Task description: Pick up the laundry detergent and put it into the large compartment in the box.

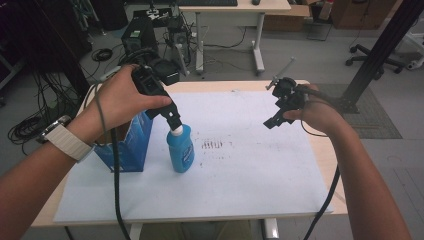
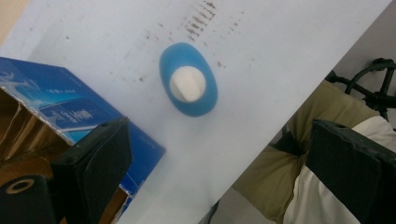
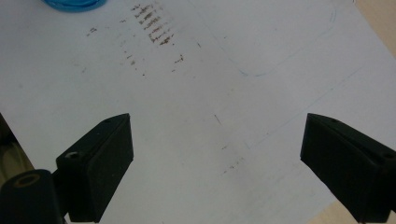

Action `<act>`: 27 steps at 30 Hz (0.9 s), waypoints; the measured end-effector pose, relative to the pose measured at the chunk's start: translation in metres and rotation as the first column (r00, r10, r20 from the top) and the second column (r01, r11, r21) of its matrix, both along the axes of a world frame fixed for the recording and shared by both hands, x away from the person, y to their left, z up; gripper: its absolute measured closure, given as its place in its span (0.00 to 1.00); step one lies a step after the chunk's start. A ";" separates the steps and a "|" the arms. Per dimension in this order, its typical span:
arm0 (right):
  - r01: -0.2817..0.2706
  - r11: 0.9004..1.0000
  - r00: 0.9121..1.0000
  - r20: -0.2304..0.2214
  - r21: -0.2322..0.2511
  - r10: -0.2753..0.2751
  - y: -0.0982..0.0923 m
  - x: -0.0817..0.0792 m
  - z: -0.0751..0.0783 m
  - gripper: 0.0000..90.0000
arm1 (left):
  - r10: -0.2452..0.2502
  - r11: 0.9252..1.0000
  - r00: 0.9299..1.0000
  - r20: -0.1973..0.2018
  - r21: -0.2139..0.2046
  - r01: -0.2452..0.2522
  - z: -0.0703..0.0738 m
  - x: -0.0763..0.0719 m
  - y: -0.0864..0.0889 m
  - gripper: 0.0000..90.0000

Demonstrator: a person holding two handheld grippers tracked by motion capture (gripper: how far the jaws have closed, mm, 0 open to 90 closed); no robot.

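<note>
Two hand-held grippers, both with jaws spread wide and empty. Left hand-held gripper (image 1: 172, 119) hangs right over the white cap of the blue bottle (image 1: 180, 148), which stands upright on the counter (image 1: 250, 86) beside the blue box (image 1: 131, 145). Risk: off-centre descent tips the bottle. Box crowds its left; right hand-held gripper (image 1: 271, 121) has open paper below.

Dim, even room light; soft shadows; both gripper views slightly blurred; high view bends at edges.
</note>
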State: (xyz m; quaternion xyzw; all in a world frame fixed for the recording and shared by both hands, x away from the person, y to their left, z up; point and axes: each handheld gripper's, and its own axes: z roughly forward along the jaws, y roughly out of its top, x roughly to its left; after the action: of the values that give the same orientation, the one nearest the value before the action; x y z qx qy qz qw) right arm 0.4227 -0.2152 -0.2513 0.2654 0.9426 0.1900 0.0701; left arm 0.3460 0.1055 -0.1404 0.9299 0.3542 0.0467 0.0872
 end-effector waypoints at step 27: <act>-0.004 1.000 1.000 -0.001 -0.002 0.004 0.002 0.001 -0.001 0.11 | 0.157 0.987 0.988 0.001 0.019 -0.157 -0.009 0.013 -0.005 0.09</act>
State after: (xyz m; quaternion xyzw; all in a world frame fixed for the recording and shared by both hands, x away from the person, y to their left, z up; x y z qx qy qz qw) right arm 0.4233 -0.2133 -0.2519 0.2634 0.9434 0.1893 0.0692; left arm 0.3590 0.1007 -0.1493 0.8999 0.4260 0.0566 0.0743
